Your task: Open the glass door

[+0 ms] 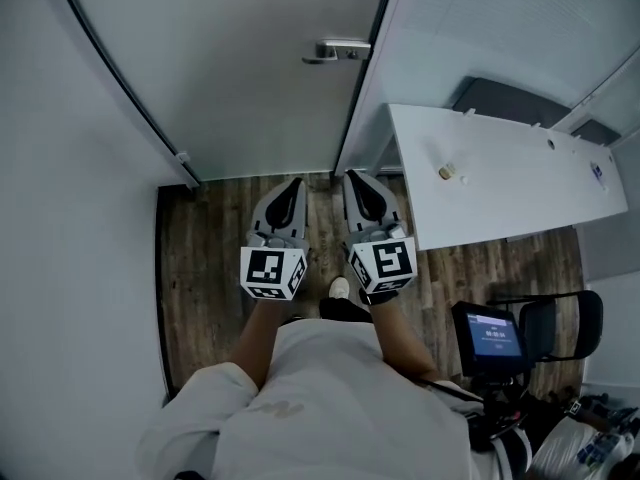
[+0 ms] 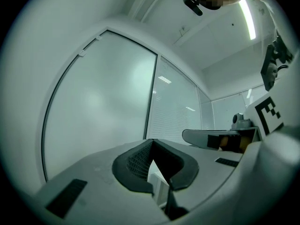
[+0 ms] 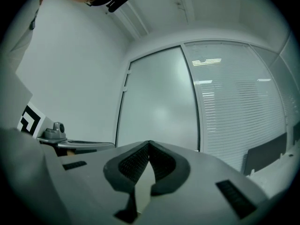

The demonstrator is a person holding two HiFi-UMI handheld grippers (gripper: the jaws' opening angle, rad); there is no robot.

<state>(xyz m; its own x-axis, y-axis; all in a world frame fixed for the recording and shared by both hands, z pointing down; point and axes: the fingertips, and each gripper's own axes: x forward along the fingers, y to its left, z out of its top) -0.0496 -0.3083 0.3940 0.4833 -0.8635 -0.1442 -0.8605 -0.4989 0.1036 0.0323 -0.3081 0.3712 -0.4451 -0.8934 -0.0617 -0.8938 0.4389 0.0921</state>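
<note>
The frosted glass door (image 1: 250,68) stands in front of the person, at the top of the head view, and it looks shut: its right edge lies against the frame, w/ the metal handle (image 1: 338,50) on that edge. The left gripper (image 1: 293,182) and the right gripper (image 1: 352,177) are held side by side, close to each other, above the wooden floor (image 1: 205,268), both pointing toward the door. Neither one touches the door or the handle; the handle is well apart from both tips. In the left gripper view the dark pads meet at the tip, so the tongs are closed w/ nothing btw them, and the door glass fills the space behind. In the right gripper view it is the same: pads together at the tip, nothing held, door straight ahead and a partition w/ blinds (image 3: 239,111) to the right of it. To the right of the person is a white table (image 1: 520,203) w/ a small object (image 1: 447,172) on it; what it is I cannot tell. Below the table, at the right, stand a dark chair (image 1: 565,323) and a small lit screen (image 1: 488,336). A shoe (image 1: 339,288) shows on the floor btw the two forearms
</note>
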